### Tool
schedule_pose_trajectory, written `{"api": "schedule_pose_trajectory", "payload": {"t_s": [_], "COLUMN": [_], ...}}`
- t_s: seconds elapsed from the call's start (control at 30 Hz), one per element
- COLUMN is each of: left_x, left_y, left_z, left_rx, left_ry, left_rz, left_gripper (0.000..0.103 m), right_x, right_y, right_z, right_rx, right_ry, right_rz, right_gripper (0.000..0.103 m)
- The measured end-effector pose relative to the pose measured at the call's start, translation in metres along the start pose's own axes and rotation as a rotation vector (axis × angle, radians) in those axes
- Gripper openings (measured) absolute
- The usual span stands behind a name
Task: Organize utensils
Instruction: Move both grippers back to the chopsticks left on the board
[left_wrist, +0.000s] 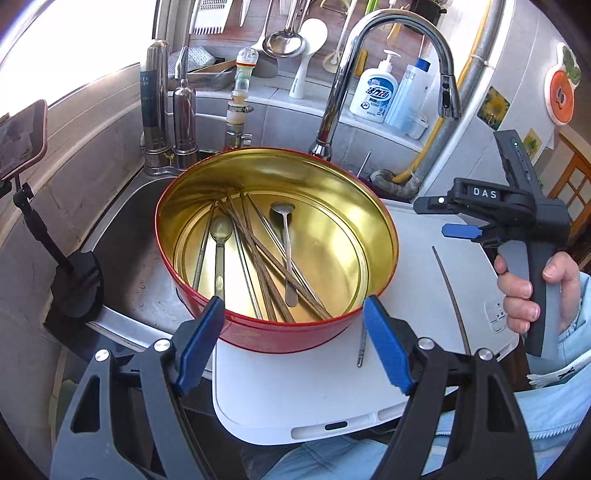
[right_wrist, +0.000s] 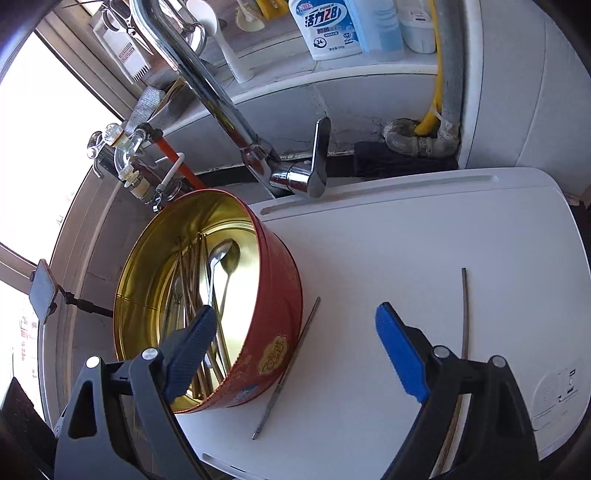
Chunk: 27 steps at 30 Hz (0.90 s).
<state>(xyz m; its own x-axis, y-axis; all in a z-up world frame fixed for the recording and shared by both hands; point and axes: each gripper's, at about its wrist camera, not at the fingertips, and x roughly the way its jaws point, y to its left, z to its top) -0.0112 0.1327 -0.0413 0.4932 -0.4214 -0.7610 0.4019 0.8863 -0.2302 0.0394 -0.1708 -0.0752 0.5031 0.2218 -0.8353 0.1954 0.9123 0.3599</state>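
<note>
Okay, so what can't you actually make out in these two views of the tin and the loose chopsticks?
- Brown chopstick: in the right wrist view its near end runs under the right gripper.
- Metal chopstick: in the left wrist view its far end passes behind the red tin.
- Utensils in the tin: in the right wrist view they overlap and a blue finger covers some, so no count.

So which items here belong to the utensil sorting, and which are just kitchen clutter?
Job:
round red tin with gold inside
metal spoons and brown chopsticks in it
thin metal chopstick beside tin
dark chopstick on white board

Clutter:
chrome tap
white soap bottle
phone on stand
</note>
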Motion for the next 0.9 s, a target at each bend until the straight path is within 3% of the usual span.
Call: {"api": "schedule_pose_trajectory", "payload": {"t_s": [0.13, 0.27, 0.43, 0.6, 0.77, 0.9], "left_x": [0.005, 0.016, 0.039, 0.065, 0.084, 0.091], "left_y": [-0.019, -0.041, -0.071, -0.099, -0.114, -0.122], "left_z": [-0.016, -0.031, -0.051, -0.065, -0.069, -0.072], "left_rx": [0.024, 0.072, 0.182, 0.301, 0.383, 0.452], "left_ry": [0.031, 0.048, 0.063, 0.071, 0.08, 0.08], "left_rz": [-0.021, -0.034, 0.006, 0.115, 0.192, 0.247], "left_gripper": [0.076, 0.076, 0.076, 0.076, 0.076, 0.076], "right_x": [0.018, 0.037, 0.058, 0.077, 0.076, 0.076], "right_y": [-0.019, -0.023, -0.022, -0.018, -0.023, -0.028], "right_z": [-0.005, -0.009, -0.008, -0.004, -0.002, -0.005], "right_rx": [0.02, -0.005, -0.019, -0.005, 0.054, 0.071], "right_ry": [0.057, 0.124, 0.17, 0.18, 0.127, 0.087], "right_rz": [-0.035, -0.026, -0.012, -0.009, 0.022, 0.033], "right_gripper": [0.088, 0.074, 0.068, 0.063, 0.062, 0.055]}}
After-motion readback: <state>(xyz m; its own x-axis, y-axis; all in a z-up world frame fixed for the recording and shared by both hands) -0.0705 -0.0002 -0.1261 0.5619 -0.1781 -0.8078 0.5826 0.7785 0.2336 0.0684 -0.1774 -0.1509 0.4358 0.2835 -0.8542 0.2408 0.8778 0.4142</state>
